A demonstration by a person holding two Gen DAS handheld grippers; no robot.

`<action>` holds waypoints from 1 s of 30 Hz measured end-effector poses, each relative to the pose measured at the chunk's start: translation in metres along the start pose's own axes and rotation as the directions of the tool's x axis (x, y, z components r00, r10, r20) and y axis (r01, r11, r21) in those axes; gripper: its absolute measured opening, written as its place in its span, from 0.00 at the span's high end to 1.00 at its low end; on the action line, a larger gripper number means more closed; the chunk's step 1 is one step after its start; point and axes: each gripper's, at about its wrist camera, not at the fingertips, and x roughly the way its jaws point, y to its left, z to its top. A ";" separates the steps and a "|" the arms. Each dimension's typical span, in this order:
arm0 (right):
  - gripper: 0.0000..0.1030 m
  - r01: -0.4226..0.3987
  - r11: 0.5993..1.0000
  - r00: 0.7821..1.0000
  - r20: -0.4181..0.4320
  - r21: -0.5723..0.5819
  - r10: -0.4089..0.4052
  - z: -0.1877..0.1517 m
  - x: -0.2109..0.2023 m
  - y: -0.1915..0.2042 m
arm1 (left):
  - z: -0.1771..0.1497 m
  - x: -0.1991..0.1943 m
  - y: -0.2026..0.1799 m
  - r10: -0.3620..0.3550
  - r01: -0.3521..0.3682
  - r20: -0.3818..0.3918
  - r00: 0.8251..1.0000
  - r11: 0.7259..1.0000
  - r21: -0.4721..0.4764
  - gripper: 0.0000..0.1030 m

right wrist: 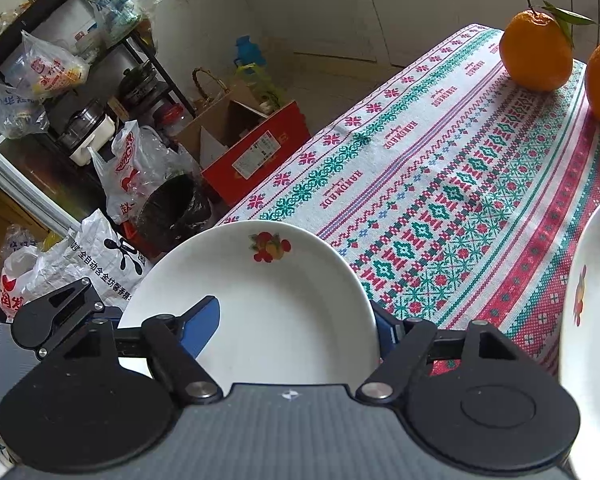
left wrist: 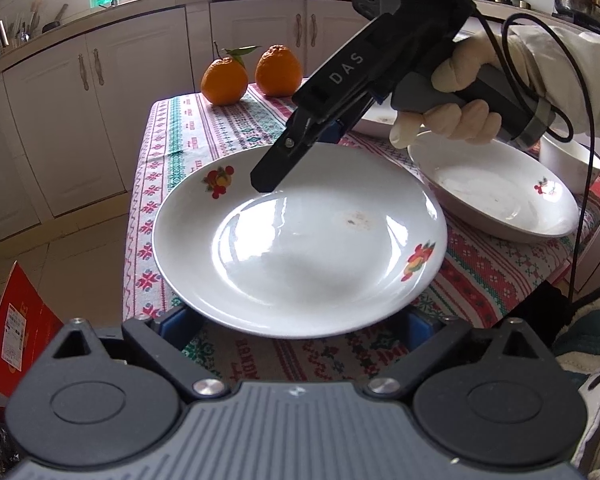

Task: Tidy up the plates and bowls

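A white plate with fruit prints (left wrist: pixel 300 240) is held just above the patterned tablecloth (left wrist: pixel 204 136). My right gripper (left wrist: pixel 284 160) is shut on its far rim, one finger (left wrist: pixel 266 178) on top. In the right wrist view the plate (right wrist: pixel 268 312) sits between the fingers, a blue pad (right wrist: pixel 202 326) on it. My left gripper's fingers (left wrist: pixel 180 324) are spread wide at the plate's near rim, hidden below it. A second white plate (left wrist: pixel 496 200) lies to the right, with a white bowl (left wrist: pixel 568 164) behind it.
Two oranges (left wrist: pixel 252 74) stand at the far end of the table. Another white dish (left wrist: pixel 376 120) lies behind the right gripper. A red box (left wrist: pixel 16 324), bags (right wrist: pixel 128 168) and a shelf (right wrist: pixel 80 60) crowd the floor left of the table.
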 end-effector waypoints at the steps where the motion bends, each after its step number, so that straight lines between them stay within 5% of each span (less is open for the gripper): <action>1: 0.20 -0.001 1.000 1.000 0.001 0.001 0.001 0.000 0.000 0.000 | 0.000 0.000 0.001 -0.004 0.004 -0.003 1.000 1.000 -0.002 0.05; 30: 0.20 0.062 0.998 0.993 0.095 0.011 -0.063 0.054 -0.006 -0.038 | 0.050 0.046 0.046 -0.022 0.022 0.005 1.000 0.999 0.034 0.06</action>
